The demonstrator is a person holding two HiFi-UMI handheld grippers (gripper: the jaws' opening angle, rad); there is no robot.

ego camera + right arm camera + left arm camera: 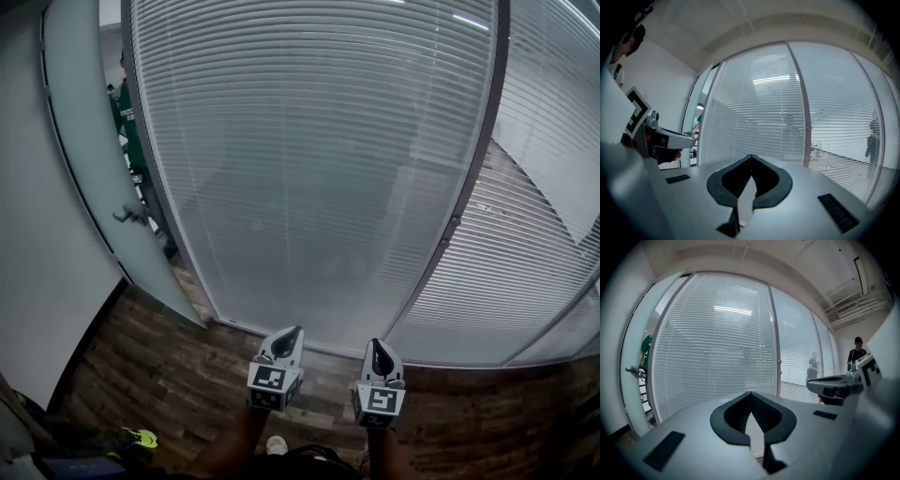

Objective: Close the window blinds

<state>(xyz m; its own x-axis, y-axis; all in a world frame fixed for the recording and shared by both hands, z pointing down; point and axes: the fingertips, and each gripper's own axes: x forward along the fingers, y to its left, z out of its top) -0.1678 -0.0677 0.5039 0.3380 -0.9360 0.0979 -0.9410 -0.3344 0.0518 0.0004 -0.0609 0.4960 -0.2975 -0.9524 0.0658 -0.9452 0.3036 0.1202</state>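
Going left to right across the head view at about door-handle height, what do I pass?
Wall → glass door → person in green → middle blinds → post → right blinds

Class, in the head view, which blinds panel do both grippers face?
The wide middle panel, framed by two dark posts; the other panel lies off to the right.
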